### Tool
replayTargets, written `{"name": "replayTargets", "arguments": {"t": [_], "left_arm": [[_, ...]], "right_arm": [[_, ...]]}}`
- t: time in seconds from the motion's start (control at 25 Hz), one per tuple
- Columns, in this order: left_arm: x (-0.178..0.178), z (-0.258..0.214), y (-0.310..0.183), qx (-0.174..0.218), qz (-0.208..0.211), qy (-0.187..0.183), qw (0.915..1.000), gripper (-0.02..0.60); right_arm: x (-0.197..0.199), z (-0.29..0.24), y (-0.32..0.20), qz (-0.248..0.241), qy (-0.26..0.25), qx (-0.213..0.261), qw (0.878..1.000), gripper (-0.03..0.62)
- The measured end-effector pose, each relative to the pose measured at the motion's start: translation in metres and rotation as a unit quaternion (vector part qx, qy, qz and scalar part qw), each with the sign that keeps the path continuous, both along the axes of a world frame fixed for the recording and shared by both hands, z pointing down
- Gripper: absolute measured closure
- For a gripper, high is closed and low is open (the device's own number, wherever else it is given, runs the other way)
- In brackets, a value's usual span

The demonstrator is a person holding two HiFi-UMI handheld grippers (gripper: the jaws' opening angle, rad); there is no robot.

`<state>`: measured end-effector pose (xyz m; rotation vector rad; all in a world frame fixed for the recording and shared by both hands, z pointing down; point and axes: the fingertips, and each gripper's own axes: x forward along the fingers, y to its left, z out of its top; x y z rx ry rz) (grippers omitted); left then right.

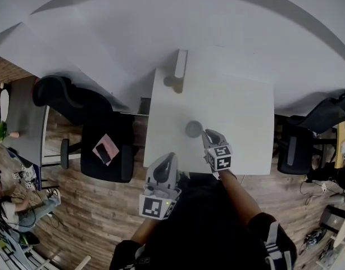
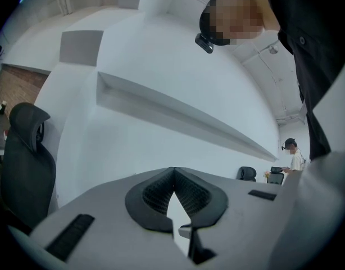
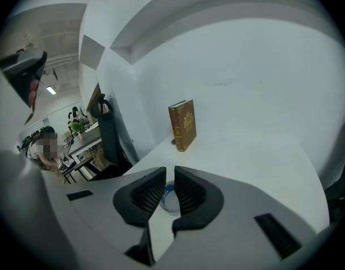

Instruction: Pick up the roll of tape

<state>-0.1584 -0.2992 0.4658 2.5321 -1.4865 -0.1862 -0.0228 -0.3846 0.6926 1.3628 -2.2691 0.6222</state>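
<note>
A white table (image 1: 240, 122) stands with its far edge against a plain white wall (image 1: 161, 32), which fills the upper part of the head view. The floor (image 1: 88, 207) is brown wood planking. A black office chair (image 1: 94, 117) sits just beside the table's left side, and another black chair (image 1: 287, 151) is near its right side. Further left, a grey desk (image 1: 23, 117) carries a small green plant (image 1: 1, 131). In the left gripper view a long white ledge (image 2: 178, 114) runs slantwise across the wall. In the right gripper view a strip light (image 3: 50, 89) glows on the ceiling, far off at the left.
</note>
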Motion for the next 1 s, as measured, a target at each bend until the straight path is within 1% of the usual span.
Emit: {"name": "replayTargets", "arguments": {"t": [0.08,0.2,0.28,0.44,0.6,0.76,1.0], "left_arm": [[0.002,0.003,-0.012,-0.005,-0.001,0.0,1.0,0.558],[0.007,0.007,-0.027,-0.013,-0.001,-0.001,0.9999,0.558],[0.01,0.009,-0.037,-0.018,0.0,-0.002,0.9998,0.558],[0.014,0.014,-0.056,-0.026,-0.004,-0.001,0.9997,0.558],[0.017,0.022,-0.069,-0.041,-0.012,0.003,0.9991,0.558],[0.019,0.028,-0.079,-0.047,-0.014,-0.002,0.9988,0.558],[0.019,0.031,-0.083,-0.052,-0.021,-0.002,0.9984,0.558]], "right_arm": [[0.001,0.021,-0.008,-0.002,0.009,-0.02,1.0,0.526],[0.004,0.057,-0.015,-0.007,0.019,-0.062,0.998,0.507],[0.005,0.076,-0.02,-0.01,0.028,-0.085,0.996,0.505],[0.006,0.107,-0.029,-0.017,0.043,-0.117,0.992,0.469],[0.007,0.135,-0.029,-0.026,0.049,-0.156,0.986,0.462],[0.009,0.154,-0.031,-0.032,0.056,-0.178,0.982,0.459],[0.003,0.167,-0.037,-0.043,0.057,-0.189,0.979,0.466]]}}
